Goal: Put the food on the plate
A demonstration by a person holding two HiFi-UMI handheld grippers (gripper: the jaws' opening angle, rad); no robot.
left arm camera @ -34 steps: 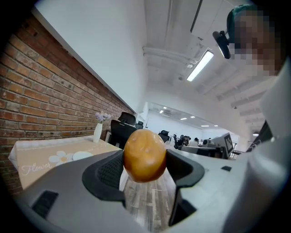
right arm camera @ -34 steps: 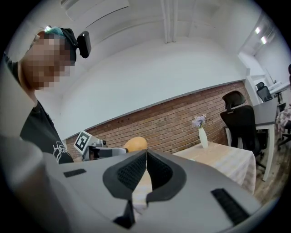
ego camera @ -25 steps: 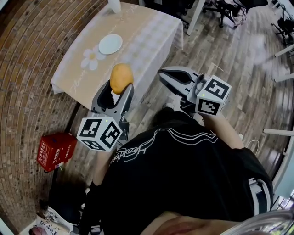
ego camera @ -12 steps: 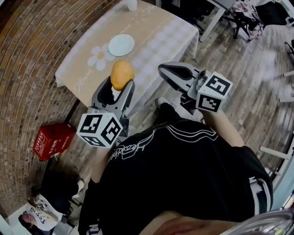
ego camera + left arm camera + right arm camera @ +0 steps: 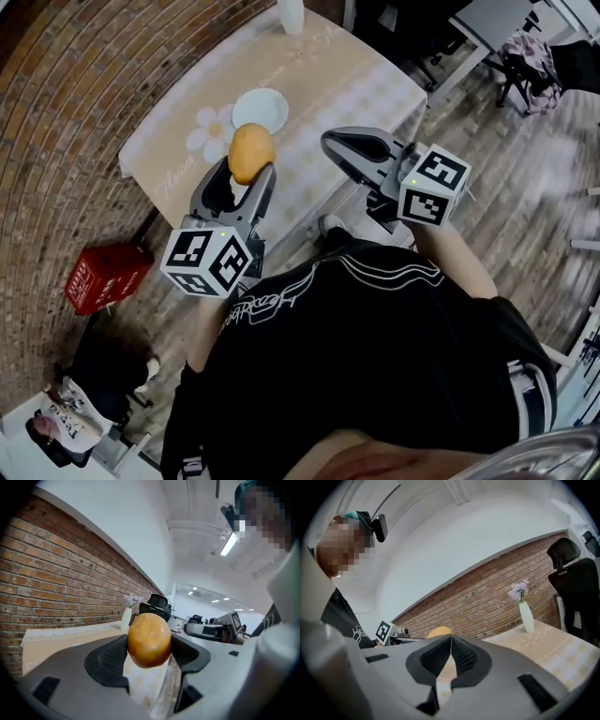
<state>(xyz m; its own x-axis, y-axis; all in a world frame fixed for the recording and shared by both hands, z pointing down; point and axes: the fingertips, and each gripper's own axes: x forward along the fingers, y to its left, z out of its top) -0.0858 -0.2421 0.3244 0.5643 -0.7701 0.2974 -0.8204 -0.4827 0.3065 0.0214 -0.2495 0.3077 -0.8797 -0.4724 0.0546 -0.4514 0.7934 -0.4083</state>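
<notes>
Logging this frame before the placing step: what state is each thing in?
left gripper: shut on the food, held in the air
food: clamped in the jaws, not yet on the plate
right gripper: shut, empty
plate: empty, flat on the table
vase: upright

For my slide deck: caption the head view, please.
Left gripper holds a round orange-brown food item near the table with its white plate; right gripper shut, empty.
</notes>
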